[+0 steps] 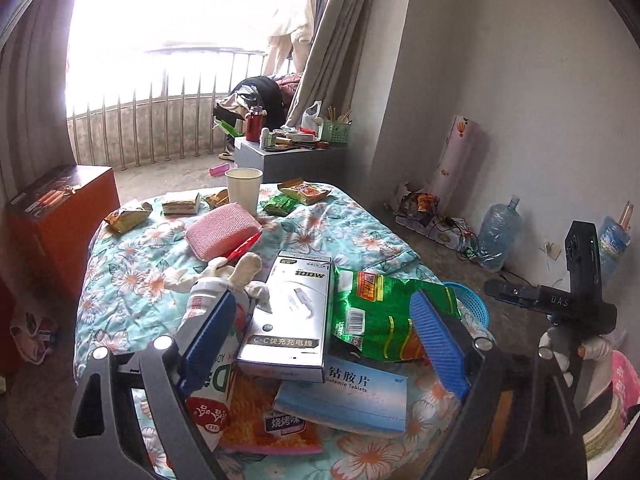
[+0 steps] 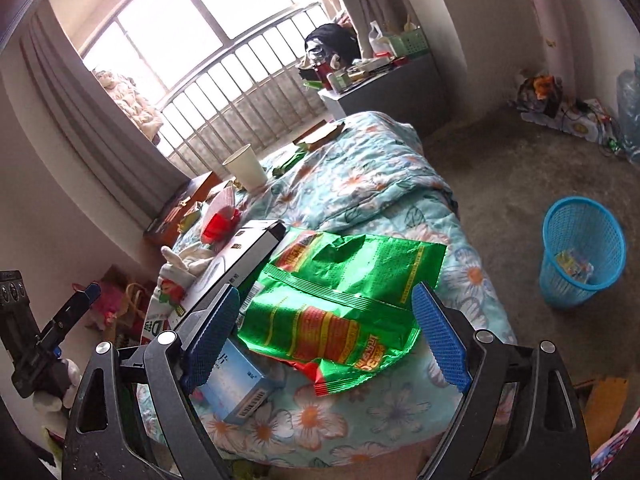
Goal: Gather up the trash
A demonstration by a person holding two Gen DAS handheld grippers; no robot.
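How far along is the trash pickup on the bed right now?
Barely begun: the blue basket holds what looks like one wrapper. Both the left gripper and right gripper are open, holding nothing. The green snack bag, paper cup and small wrappers remain on the bed.

We are seeing a floral quilt (image 1: 132, 272) spreading over the bed, with a pink sponge (image 1: 222, 232) lying near a white paper cup (image 1: 244, 194) standing upright toward the far end. Far right, a water jug (image 1: 498, 236) is leaning by the wall, while an orange box (image 1: 60, 216) is sitting left of the bed.
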